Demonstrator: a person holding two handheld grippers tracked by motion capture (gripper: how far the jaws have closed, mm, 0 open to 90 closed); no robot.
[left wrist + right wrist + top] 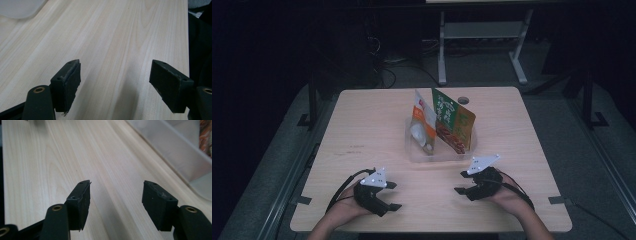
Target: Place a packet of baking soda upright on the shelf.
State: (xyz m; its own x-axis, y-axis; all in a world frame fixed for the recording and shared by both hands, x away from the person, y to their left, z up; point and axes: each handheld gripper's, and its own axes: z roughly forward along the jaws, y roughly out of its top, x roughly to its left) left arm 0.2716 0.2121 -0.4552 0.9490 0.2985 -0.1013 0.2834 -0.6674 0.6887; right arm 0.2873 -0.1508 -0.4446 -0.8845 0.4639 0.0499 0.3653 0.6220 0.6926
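Two packets, orange (422,120) and green (453,121), stand in one clear tray (412,150); both tools, left (393,195) and right (460,182), spread, empty.

Clear plastic bin (417,150) sitting at mid-worktop (362,125), just beyond both claws, low-walled and see-through. Inside, two snack packets stood on edge and leaning together: an orange-and-white packet (422,117) on the left side with a pale round picture low on its face, and a green packet (453,117) on the right side with white print up top and a red-brown band below. Both tilted, tops rising well above the bin rim, touching each other.
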